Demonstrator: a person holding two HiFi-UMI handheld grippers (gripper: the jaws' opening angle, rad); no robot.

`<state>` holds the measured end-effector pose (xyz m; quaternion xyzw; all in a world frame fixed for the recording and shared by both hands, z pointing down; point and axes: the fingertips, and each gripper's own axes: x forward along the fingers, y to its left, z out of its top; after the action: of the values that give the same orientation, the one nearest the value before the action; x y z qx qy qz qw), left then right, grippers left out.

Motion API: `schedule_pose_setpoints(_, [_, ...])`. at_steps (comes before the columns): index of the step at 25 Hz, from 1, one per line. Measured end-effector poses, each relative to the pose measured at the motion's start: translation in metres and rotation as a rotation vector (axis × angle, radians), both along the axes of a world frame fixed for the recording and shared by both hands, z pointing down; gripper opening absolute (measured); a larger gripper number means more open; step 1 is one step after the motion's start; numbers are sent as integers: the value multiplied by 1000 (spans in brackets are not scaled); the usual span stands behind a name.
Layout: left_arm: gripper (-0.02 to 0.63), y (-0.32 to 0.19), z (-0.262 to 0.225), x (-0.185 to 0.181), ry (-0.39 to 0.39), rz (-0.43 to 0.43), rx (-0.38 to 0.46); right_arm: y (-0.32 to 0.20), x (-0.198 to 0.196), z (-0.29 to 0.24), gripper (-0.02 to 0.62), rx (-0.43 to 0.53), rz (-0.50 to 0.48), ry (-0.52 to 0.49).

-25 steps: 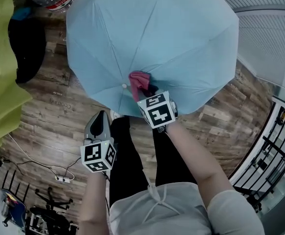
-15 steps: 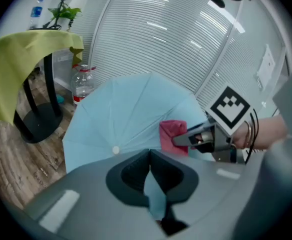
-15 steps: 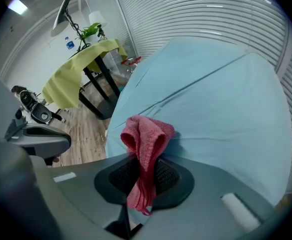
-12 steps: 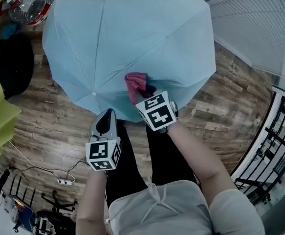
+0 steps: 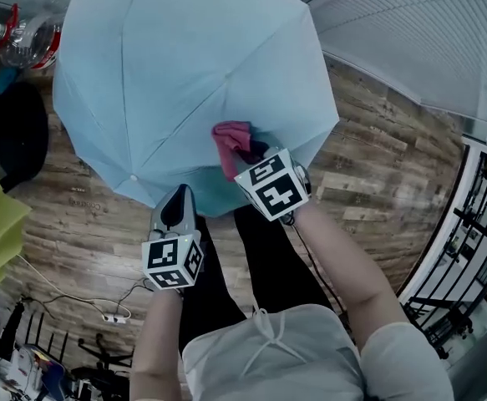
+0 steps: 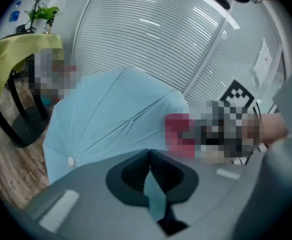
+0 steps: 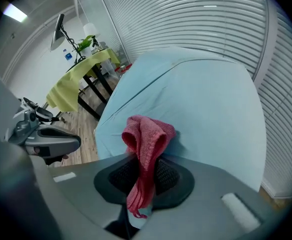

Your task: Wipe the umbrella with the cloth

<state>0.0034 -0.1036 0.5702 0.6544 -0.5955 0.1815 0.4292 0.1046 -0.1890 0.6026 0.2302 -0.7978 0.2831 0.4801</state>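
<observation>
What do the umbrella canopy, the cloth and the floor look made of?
Umbrella canopy: thin woven synthetic, probably polyester or nylon; pale blue, smooth, matte, taut panels between ribs.
Cloth: pink terry or microfibre, going by its nubby surface and soft folds.
Floor: wood-look planks with mottled brown grain; solid wood or laminate can't be told.

The right gripper (image 7: pixel 144 171) is clamping its jaws on a folded pink terry cloth (image 7: pixel 148 139), which is bunching up above them and pressing against the light blue umbrella (image 7: pixel 201 104) filling the centre and right of the frame. At the left edge the grey left gripper (image 7: pixel 45 141) is showing, over a wooden floor (image 7: pixel 78 134). A table with a yellow-green cover (image 7: pixel 80 79) is standing in the upper left, and white blinds (image 7: pixel 196 19) are spanning the top
</observation>
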Motion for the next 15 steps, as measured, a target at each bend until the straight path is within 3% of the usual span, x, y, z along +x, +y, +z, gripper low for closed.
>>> schedule_pose_setpoints(9, [6,-46,-8,68,43,16,-3,-40,61,-17,63,-2,-64,-1])
schedule_pose_setpoints(15, [6,-70,-16,116,34,91,19,-69,107,-16,61,4,-1,-4])
